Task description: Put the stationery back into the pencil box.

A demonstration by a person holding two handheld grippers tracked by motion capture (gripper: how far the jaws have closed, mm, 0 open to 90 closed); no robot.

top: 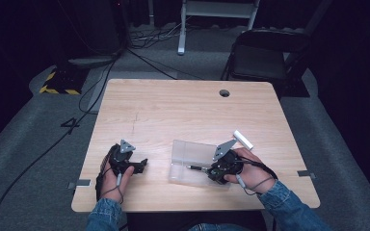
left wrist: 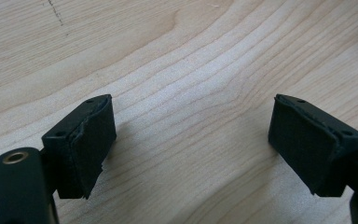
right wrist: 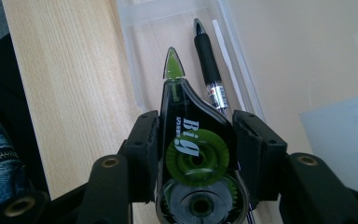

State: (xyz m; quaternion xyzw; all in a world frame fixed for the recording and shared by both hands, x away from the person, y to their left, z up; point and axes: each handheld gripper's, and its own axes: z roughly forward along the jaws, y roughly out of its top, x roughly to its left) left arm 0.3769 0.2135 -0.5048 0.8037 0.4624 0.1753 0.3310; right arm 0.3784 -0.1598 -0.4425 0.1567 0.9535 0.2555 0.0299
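Observation:
My right gripper [right wrist: 196, 137] is shut on a black and green correction tape dispenser [right wrist: 186, 98], with a pad pressing on each of its sides. The dispenser's green tip points into a clear plastic box [right wrist: 133, 60] where a black pen [right wrist: 209, 60] lies. In the high view the right gripper [top: 211, 170] hangs over the box [top: 185, 154] at the table's near right. My left gripper [top: 142, 164] rests on the table at the near left. Its jaws [left wrist: 191, 140] stand open over bare wood with nothing between them.
A small white block [top: 243, 138] lies just behind the right hand. A cable hole [top: 224, 93] sits near the table's far edge. A folding chair [top: 265, 53] stands beyond the table. A pale translucent sheet [right wrist: 345, 140] lies beside the box.

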